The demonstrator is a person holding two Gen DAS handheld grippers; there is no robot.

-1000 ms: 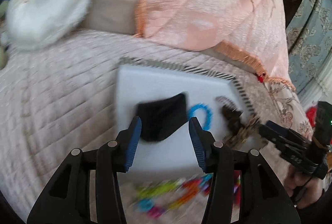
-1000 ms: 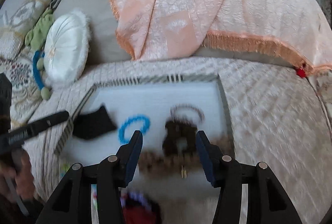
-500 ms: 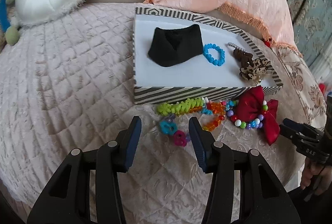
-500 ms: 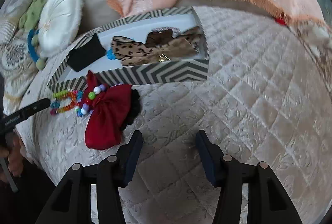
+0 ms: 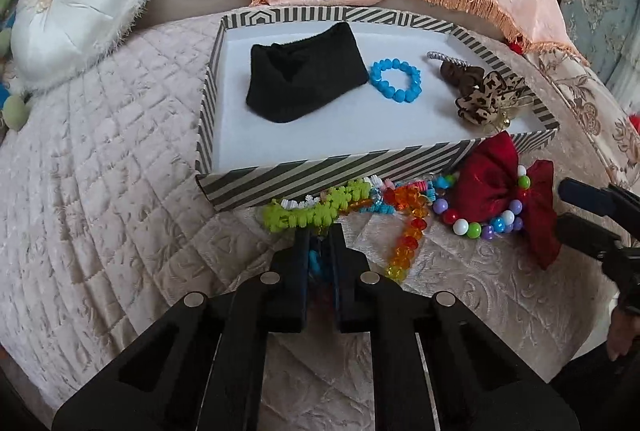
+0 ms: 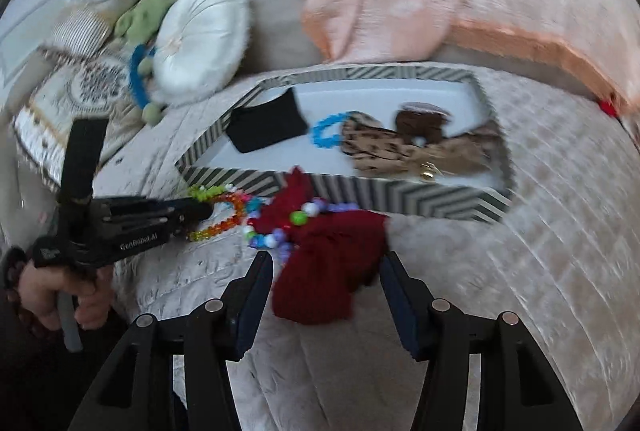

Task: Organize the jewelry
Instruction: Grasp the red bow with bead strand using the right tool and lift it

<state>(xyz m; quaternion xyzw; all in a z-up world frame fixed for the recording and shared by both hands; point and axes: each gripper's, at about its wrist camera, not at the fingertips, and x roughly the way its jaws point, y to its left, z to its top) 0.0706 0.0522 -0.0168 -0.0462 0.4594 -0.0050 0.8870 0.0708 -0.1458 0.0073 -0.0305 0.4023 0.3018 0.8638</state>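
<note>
I see the striped box holding a black pouch and blue bracelet. In front of it, my left tool pinches small beads; my right tool is half open around the red bow.

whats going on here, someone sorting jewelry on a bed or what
A person holding a gripper in each hand is sorting jewelry into a striped box on a quilted bedspread. The left gripper has closed on a small turquoise bead piece just in front of the box. The right gripper hangs open around a red bow. A blue bead bracelet already lies in the box.
</note>
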